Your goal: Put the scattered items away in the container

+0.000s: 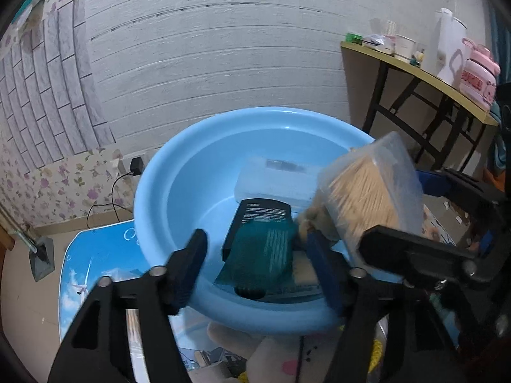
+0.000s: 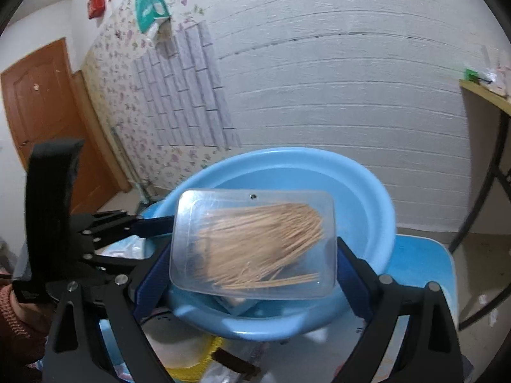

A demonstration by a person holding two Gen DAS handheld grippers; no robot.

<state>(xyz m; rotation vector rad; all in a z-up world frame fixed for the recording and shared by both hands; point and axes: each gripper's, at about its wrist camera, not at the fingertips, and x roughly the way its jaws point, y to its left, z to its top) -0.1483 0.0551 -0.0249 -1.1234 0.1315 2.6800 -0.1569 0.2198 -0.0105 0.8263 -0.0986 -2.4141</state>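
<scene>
The left hand-held gripper point(image 1: 255, 268) hovers wide open and empty over the blue basin's point(image 1: 153, 172) near rim, probably clearing out. Inside lie a dark box point(image 1: 258, 223) and a clear case point(image 1: 271, 182). The right hand-held gripper point(image 2: 252, 255) clamps the toothpick box point(image 2: 255, 239), tilted above the basin point(image 2: 377, 204); open floor remains at its far side.

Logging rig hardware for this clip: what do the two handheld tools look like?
Both are black plastic frames with triangular cut-outs and silver pivot bolts. Left tool and right tool carry dark blue finger pads. A reddish-brown knitted sleeve shows behind the left one. No cables or markings are legible.
</scene>
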